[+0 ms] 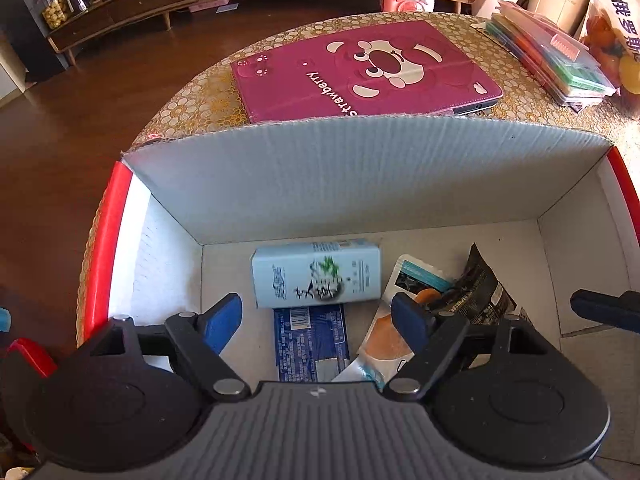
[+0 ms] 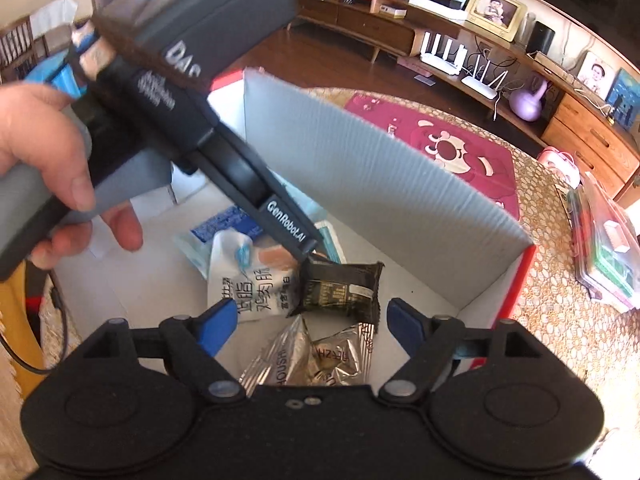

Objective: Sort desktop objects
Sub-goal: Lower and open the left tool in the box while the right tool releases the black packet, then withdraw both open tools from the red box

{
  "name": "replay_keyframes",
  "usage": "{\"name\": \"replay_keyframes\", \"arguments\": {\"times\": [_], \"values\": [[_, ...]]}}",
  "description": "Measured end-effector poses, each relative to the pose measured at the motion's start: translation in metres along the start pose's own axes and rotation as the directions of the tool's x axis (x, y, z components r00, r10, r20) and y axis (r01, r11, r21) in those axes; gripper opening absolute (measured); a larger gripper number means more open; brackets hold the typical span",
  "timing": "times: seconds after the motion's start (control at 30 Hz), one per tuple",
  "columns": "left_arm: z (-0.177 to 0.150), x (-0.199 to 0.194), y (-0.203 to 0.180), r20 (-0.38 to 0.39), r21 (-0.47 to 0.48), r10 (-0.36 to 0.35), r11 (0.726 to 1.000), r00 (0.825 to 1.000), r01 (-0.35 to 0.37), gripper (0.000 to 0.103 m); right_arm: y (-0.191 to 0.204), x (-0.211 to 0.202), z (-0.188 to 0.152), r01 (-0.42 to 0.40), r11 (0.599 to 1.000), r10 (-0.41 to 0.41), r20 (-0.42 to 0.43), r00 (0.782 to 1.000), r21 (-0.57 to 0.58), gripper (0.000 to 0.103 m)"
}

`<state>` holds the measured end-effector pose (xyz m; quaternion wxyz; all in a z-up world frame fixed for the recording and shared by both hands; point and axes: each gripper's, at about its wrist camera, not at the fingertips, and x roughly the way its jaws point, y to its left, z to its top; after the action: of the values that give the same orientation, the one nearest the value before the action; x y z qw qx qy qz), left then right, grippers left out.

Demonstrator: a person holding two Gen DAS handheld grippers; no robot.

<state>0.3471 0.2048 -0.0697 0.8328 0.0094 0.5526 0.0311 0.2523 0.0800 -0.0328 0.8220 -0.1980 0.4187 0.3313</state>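
Note:
A white cardboard box (image 1: 168, 248) with red outer sides sits on the table, its grey flap (image 1: 360, 168) standing up at the far side. In it lie a light blue carton (image 1: 316, 272), a blue packet (image 1: 310, 342), a white and orange pouch (image 1: 384, 340) and a dark snack packet (image 1: 476, 292). My left gripper (image 1: 316, 312) hangs open above them, holding nothing. My right gripper (image 2: 312, 318) is open too, over a crumpled silver and gold packet (image 2: 316, 360) on the box floor. A hand (image 2: 36, 144) holds the left gripper (image 2: 308, 246) across the box.
Beyond the flap a magenta bear-print tablet case (image 1: 360, 72) lies on the gold patterned tablecloth (image 1: 200, 96). A stack of coloured plastic folders (image 1: 552, 56) sits at the far right. Wooden floor (image 1: 80, 100) and a low cabinet (image 1: 120, 8) lie past the table's left edge.

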Motion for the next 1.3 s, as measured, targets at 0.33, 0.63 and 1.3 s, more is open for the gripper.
{"name": "replay_keyframes", "arguments": {"times": [0.33,0.63,1.3], "values": [[-0.006,-0.026,-0.002,0.035,-0.015,0.013,1.0,0.999,-0.013,0.082,-0.003,-0.04,-0.006,-0.007,1.0,0.005,0.067,0.998,0.029,0.082],[-0.017,-0.057,-0.015,0.07,0.0,0.013,1.0,0.997,-0.013,0.082,-0.003,-0.071,-0.022,0.0,0.998,-0.006,0.097,0.995,0.06,0.082],[-0.057,-0.108,-0.038,0.117,0.021,0.002,1.0,0.993,-0.004,0.082,-0.004,-0.135,-0.055,0.008,0.995,-0.027,0.189,0.982,0.098,0.088]]}}
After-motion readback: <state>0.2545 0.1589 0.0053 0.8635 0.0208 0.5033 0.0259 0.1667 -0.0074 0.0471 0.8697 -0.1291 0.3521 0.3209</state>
